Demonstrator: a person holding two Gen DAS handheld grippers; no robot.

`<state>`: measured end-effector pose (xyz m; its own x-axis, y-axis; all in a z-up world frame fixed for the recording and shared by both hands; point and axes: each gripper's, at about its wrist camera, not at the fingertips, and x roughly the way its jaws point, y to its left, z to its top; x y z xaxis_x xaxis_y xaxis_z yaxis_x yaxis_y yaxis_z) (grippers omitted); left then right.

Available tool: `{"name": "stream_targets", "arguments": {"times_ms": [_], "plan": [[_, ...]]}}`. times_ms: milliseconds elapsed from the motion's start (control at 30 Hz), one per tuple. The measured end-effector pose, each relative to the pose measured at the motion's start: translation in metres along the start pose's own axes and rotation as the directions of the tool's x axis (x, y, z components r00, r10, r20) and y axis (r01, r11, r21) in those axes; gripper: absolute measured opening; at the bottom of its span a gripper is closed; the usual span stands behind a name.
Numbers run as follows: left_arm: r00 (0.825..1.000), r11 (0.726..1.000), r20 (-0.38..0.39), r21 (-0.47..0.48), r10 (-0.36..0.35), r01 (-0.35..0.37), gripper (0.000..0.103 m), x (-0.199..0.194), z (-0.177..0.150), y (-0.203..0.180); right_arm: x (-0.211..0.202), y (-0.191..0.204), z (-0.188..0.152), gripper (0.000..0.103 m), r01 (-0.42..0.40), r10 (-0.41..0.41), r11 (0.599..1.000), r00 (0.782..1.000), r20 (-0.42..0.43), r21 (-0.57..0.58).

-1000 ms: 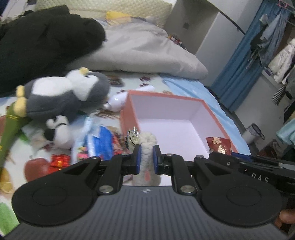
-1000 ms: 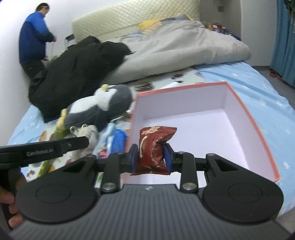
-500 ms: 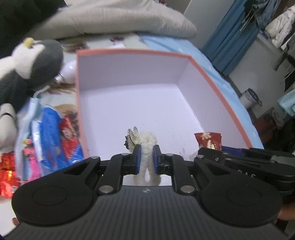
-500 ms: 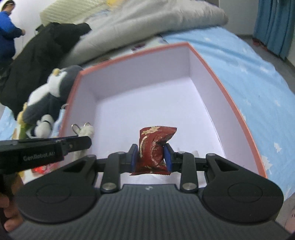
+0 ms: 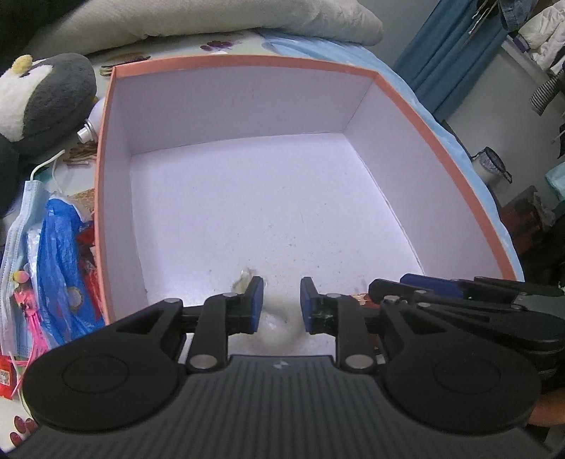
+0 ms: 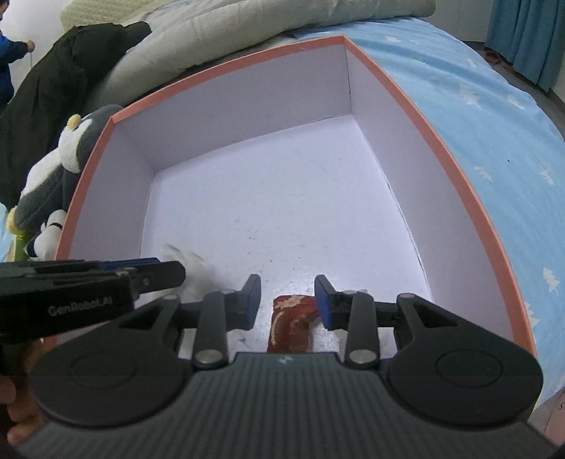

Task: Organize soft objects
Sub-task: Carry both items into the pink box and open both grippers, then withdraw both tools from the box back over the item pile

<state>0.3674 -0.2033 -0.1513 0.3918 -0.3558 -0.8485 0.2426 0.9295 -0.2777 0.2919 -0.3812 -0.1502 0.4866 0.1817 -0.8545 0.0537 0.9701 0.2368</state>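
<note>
An orange-rimmed box (image 5: 106, 148) with a white inside stands on the bed; it also shows in the right wrist view (image 6: 459, 183). My left gripper (image 5: 277, 303) is open over the box's near floor, with a blurred small white plush toy (image 5: 279, 328) loose between and below its jaws. The toy shows blurred in the right wrist view (image 6: 192, 266). My right gripper (image 6: 286, 300) is open, and a red snack packet (image 6: 291, 325) lies free on the box floor beneath it.
A grey and white penguin plush (image 5: 42, 99) lies left of the box, also in the right wrist view (image 6: 53, 176). A blue bag (image 5: 60, 261), a face mask (image 5: 19, 229) and a white bottle (image 5: 92, 121) lie beside it. Grey duvet (image 5: 212, 17) and black coat (image 6: 53, 81) lie behind.
Both grippers moved down into the box and opened. The left let go of the white plush toy; the right let go of the red snack packet, which dropped to the floor.
</note>
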Motion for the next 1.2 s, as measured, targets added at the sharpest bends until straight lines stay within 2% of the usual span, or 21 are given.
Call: {"name": "stream_targets", "arguments": {"times_ms": [233,533,867,1200], "plan": [[0.999,1.0,0.045,0.004,0.003,-0.003,0.027,-0.033,-0.004,0.001,-0.024,0.01,-0.002,0.037,-0.012,0.011,1.0,0.999,0.046,0.012],[0.989,1.0,0.15,0.001,-0.001,0.001,0.027,-0.11,-0.029,0.008,-0.085,0.041,-0.026,0.037,-0.04,0.041,0.999,0.989,0.144,-0.014],[0.97,1.0,0.245,-0.009,0.007,-0.005,0.027,-0.19,-0.084,0.025,-0.141,0.083,-0.068,0.037,-0.073,0.086,0.995,0.97,0.229,-0.066],[0.946,0.999,0.32,-0.043,0.043,-0.031,0.027,-0.257,-0.148,0.053,-0.18,0.126,-0.116,0.037,-0.105,0.14,0.985,0.949,0.283,-0.135]]}}
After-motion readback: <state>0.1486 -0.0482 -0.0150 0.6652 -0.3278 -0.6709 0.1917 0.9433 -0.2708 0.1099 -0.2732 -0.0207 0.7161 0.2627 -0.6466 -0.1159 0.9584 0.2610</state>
